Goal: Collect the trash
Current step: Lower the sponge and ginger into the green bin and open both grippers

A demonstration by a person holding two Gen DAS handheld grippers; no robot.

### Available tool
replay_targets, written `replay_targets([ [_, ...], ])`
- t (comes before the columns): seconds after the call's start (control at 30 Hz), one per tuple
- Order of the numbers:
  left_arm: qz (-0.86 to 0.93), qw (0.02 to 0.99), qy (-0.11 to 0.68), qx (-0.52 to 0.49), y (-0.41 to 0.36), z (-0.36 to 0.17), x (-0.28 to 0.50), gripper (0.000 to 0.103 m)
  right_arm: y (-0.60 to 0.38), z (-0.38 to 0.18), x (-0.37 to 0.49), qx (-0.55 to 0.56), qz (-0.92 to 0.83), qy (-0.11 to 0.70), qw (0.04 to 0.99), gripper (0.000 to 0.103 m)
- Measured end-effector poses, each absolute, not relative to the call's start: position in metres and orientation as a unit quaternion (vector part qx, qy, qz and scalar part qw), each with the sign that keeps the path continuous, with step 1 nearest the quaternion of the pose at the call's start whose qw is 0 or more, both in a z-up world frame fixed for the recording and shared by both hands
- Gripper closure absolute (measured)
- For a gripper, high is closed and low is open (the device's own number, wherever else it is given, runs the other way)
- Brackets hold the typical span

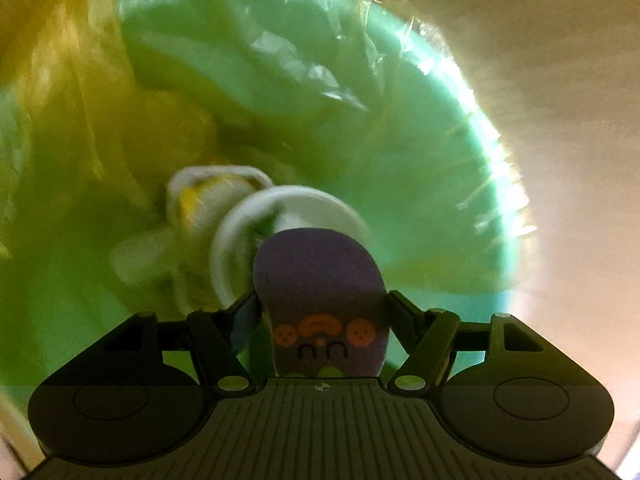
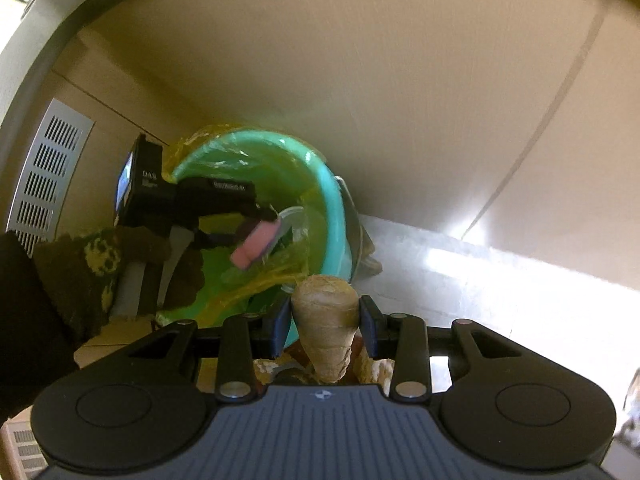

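While the left gripper (image 1: 320,304) hangs over the mouth of the green bin (image 1: 440,160), its jaws are clamped on a purple wrapper (image 1: 320,280) printed with orange faces; the wrapper stands straight up at six o'clock in the left wrist view; just beyond it, around ten o'clock from its tip, a white cup (image 1: 280,216) and some pale crumpled trash (image 1: 208,200) lie inside the yellow liner (image 1: 60,100), all of it blurred. Over on the right wrist view, the right gripper (image 2: 324,312) is squeezed onto a tan ginger-like root (image 2: 326,320), pinched on both sides; the same bin (image 2: 332,208) sits at twelve o'clock from that root, tilted in view, liner (image 2: 260,280) spilling over its rim; the left gripper (image 2: 256,240) reaches in from nine o'clock, a pink piece (image 2: 256,244) at its tip over the bin's opening; a gloved hand (image 2: 100,272) holds it.
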State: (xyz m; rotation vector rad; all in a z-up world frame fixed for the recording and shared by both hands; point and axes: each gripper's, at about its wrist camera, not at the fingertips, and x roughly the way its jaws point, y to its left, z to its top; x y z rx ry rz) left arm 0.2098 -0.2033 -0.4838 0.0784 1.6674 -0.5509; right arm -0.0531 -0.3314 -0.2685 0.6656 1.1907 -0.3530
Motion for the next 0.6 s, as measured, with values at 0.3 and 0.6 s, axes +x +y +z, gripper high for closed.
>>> replay_targets([
  [0.3, -0.413, 0.709, 0.565, 0.091, -0.198, -0.465, 0.165, 0.029, -0.335, -0.305, 0.024, 0.271, -0.126, 0.537, 0.789, 0.067],
  [0.6, -0.465, 0.69, 0.537, 0.141, -0.199, -0.484, 0.142, 0.029, -0.33, -0.354, 0.092, 0.315, -0.079, 0.561, 0.762, 0.066],
])
